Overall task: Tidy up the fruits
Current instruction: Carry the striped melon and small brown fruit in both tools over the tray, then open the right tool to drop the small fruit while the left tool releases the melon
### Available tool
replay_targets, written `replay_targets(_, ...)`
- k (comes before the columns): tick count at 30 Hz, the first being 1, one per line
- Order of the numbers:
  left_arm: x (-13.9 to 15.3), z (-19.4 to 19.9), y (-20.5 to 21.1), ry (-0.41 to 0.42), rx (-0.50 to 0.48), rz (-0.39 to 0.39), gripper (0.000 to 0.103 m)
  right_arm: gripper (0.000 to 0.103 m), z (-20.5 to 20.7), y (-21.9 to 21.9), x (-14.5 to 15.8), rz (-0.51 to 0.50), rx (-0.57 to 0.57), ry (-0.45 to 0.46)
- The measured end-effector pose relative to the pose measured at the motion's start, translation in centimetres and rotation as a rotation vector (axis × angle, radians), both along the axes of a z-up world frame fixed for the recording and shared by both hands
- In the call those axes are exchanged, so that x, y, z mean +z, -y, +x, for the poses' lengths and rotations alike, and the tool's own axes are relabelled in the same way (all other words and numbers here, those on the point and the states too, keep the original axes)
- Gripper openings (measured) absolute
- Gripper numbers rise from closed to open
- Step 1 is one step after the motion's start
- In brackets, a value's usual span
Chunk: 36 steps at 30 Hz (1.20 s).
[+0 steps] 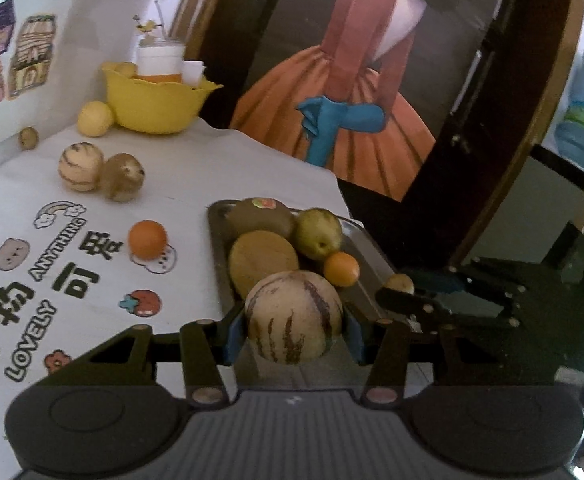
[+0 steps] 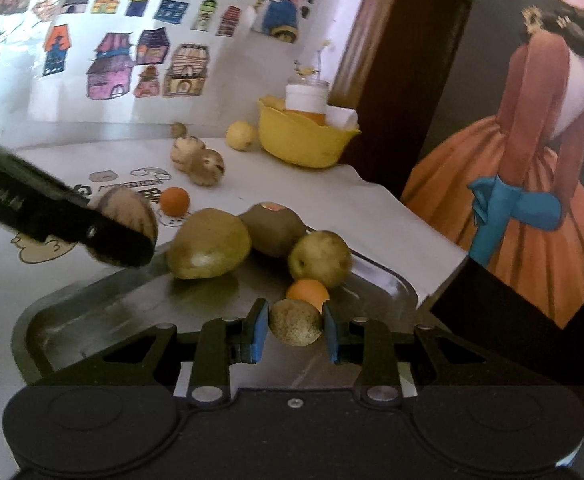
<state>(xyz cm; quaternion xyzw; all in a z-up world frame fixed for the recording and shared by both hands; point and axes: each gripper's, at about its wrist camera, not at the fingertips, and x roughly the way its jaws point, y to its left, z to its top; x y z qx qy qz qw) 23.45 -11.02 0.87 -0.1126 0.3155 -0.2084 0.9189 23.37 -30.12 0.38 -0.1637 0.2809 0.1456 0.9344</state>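
I am carrying 2 fruits toward the metal tray (image 2: 388, 280). My left gripper (image 1: 295, 330) is clamped on a striped melon (image 1: 294, 316), its pads pressing both flanks, just at the tray's near end. My right gripper (image 2: 296, 326) is pinched shut on a small brown fruit (image 2: 295, 322), hanging over the tray beside a small orange (image 2: 307, 291). I am judging the bare floor in front of the big pear (image 2: 208, 248) as the best landing spot. I should be lowering each fruit until it touches before letting go, since round fruit will probably roll.
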Motion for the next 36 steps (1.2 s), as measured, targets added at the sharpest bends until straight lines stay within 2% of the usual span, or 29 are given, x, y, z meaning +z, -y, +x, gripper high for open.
replay_targets(5, -0.3, -0.4, 1.3, 0.013, -0.013, 0.049, 0.054, 0.031, 0.7, 0.8, -0.7, 0.043, -0.021, -0.013)
replay_targets(23, -1.6, -0.1, 2.6, -0.028, -0.008, 0.078, 0.054, 0.031, 1.9, 1.1, -2.2, 0.112, -0.038, -0.055)
replay_targets(36, -2.1, 0.2, 2.8, -0.052, -0.014, 0.079, 0.055, 0.032, 2.3, 0.8, -2.3, 0.082, -0.031, -0.09)
